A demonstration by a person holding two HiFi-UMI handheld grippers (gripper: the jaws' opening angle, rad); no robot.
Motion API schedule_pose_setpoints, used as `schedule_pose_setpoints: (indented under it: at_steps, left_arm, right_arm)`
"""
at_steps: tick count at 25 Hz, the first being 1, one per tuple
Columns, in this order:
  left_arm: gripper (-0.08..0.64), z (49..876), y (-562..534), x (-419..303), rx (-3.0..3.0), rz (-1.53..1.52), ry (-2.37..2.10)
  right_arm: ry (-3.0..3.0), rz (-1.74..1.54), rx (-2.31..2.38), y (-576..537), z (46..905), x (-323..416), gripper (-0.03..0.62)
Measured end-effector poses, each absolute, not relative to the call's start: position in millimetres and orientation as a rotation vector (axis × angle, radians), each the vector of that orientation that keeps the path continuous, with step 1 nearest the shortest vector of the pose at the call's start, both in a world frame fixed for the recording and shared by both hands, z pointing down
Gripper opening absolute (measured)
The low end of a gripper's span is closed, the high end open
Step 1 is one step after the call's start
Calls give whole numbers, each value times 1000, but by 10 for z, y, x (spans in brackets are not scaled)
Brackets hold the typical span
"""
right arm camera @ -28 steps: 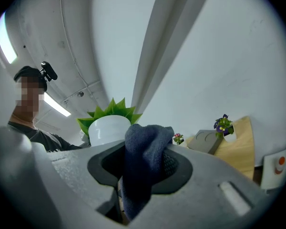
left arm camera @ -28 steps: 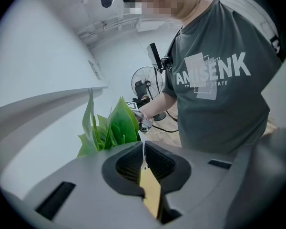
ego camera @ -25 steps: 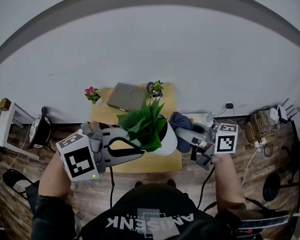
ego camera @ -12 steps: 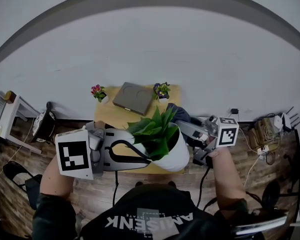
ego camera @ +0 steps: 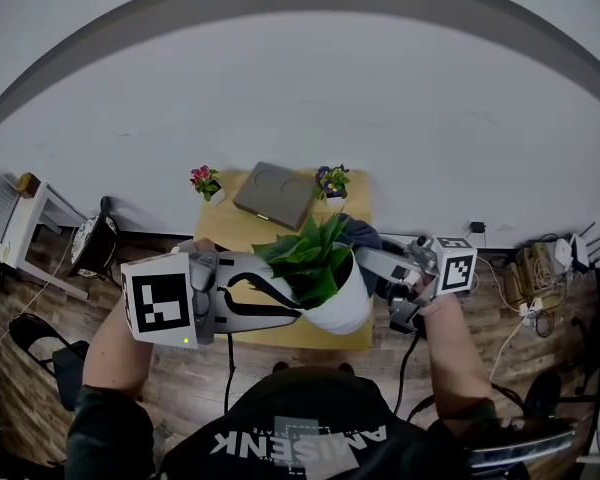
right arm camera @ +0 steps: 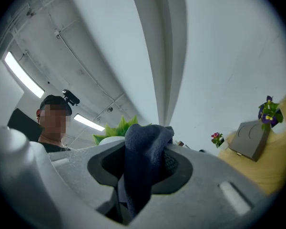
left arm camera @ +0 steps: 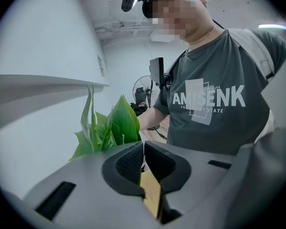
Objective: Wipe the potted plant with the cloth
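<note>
the left gripper (left arm camera: 143,157) has its fingers pressed almost together on a thin pale edge, which i take for the rim of the potted plant (ego camera: 332,303). the white pot hangs just past those fingertips, tipped over, above the yellow table (ego camera: 280,336). its leaves (ego camera: 310,258) fan out beyond and above the left finger. the right gripper (right arm camera: 144,162) pinches the dark blue cloth (right arm camera: 148,142). a thick fold bulges above its pads and the rest trails down between them. the pot sits just ahead of those fingers, close to the cloth but, as far as i can tell, not touching it.

the main risk, in my judgement, is the rim grip. the whole pot seems to hang from one narrow pinch, so a firm wipe from the cloth side could lever it round or pull it free. then it would drop onto the table and spill. the tilt alone could shed soil. the leaves are soft and stand between the two sets of fingers, so a hard or hurried stroke could crease or tear one. the cloth is held only by a fold, so dragging it over the rim could tug it out of the pads.
</note>
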State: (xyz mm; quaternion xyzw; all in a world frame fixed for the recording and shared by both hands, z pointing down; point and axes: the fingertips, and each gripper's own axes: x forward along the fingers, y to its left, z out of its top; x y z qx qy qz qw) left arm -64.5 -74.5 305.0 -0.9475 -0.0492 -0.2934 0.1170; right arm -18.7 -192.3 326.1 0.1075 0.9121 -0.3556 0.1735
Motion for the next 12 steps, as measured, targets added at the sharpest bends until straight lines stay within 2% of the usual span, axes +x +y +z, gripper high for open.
schedule_pose_setpoints:
  at_steps: [12]
  left_arm:
    - [14, 3277, -1180, -614, -2964, -904, 46]
  right_arm:
    - [2677, -897, 26, -2075, 3296, -55, 126]
